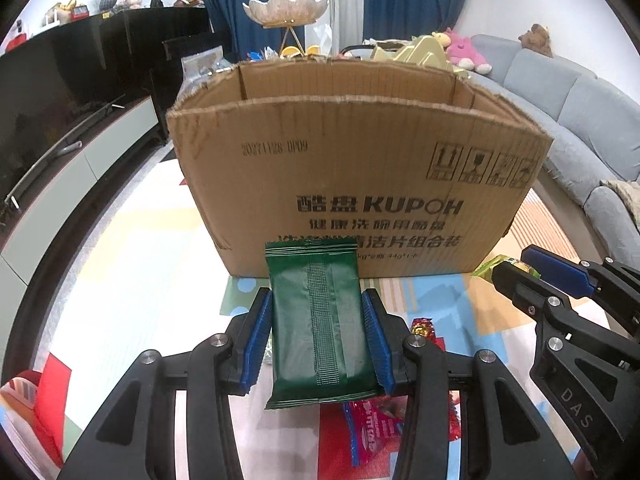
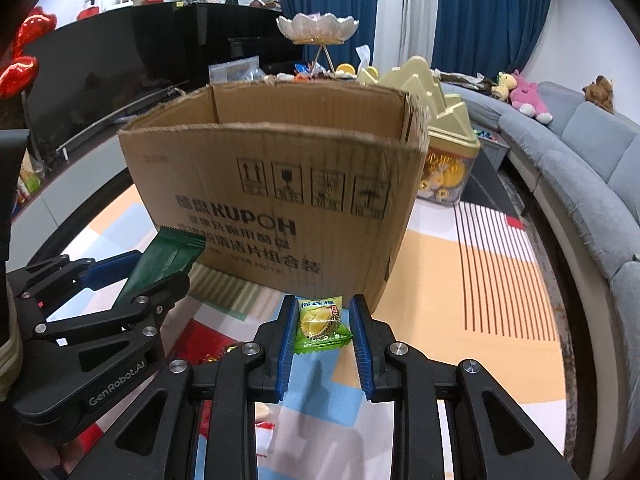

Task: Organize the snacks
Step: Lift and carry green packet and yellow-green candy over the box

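One big open-topped brown cardboard box [image 1: 356,184] sits on the colourful mat right ahead of both tools, so this looks like the carry-to-box step. The left gripper [image 1: 318,340] has its blue pads clamped on the sides of a dark green foil snack packet [image 1: 318,320]. The right gripper [image 2: 322,340] pinches a small lime-green durian candy wrapper [image 2: 320,322]. I'd guess next is lifting both over the rim, then letting go.

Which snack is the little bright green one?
Find the big cardboard box printed KUPOH. In front of it, the right gripper holds a small candy packet between its blue jaws. It is lime green with a yellow durian picture, unlike the bigger, plain dark green packet in the left gripper.
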